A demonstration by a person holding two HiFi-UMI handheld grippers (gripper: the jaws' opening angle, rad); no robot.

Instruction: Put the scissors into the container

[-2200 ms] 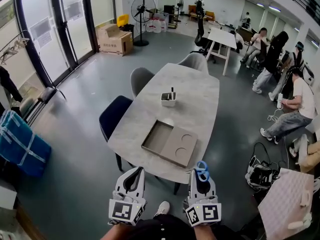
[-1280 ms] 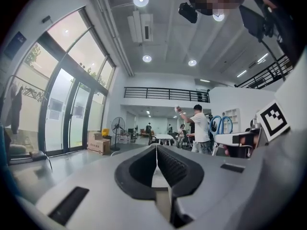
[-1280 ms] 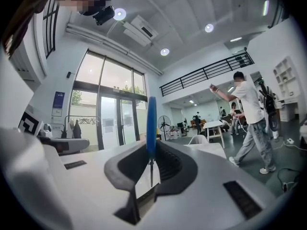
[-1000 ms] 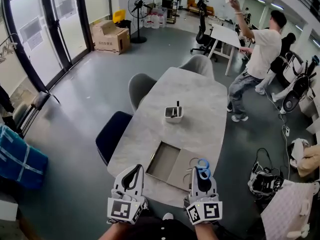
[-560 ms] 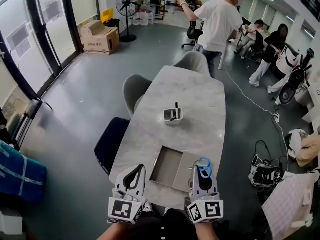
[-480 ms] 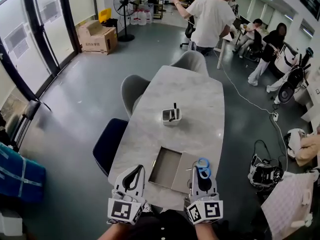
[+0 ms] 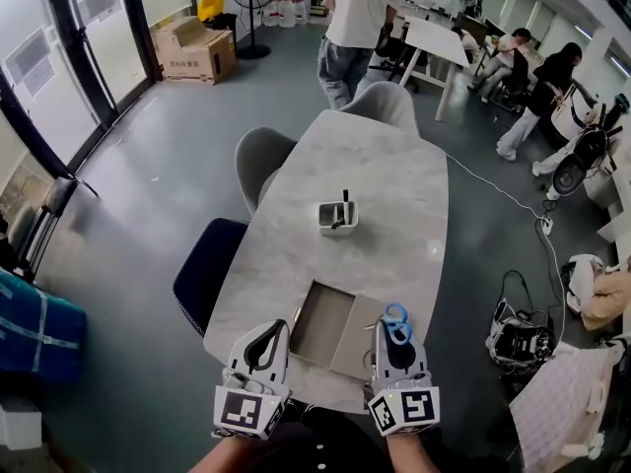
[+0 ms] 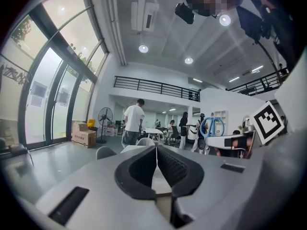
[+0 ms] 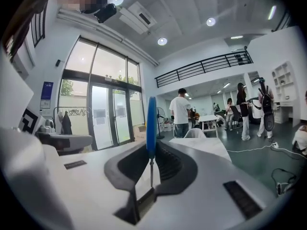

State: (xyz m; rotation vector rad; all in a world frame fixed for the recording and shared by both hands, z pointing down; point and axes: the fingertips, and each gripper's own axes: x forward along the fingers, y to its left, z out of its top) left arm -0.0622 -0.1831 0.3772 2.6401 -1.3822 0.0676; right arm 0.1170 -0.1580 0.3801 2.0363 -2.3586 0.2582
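From your head view, a long light bench (image 7: 394, 180) with rounded ends and a faint marble grain stretches away ahead of both claws, standing on a smooth grey floor (image 7: 168, 166). Two grey shell chairs (image 7: 258, 161) and a navy one (image 7: 205, 272) are drawn up to it, ahead and to the left of your left claw (image 7: 276, 329). Tall dark-framed glass doors (image 7: 94, 37) line the room on that side, with cardboard boxes (image 7: 192, 52) near them. A person in a white shirt (image 7: 355, 8) stands past the bench's far end. Just ahead of your claws lies a flat tan tray (image 7: 320, 321) with a shallow rectangular recess. Well beyond it, about mid-bench, sits the container (image 7: 337, 216), a small white box-shaped tub with dark items standing in it.

Your right claw (image 7: 386, 335) holds the scissors (image 7: 396, 315). Their two bright blue handle loops stick out past its tips, over the tray's near right part and well short of the container.

In your left gripper view, the ribbed black pads meet in a thin seam, with nothing between them. The blue loops show off to that claw's right.

In your right gripper view, the jaws stand narrow, pinched on the scissors' thin metal part. The blue handle rises edge-on as a slim upright strip straight out of the tips.
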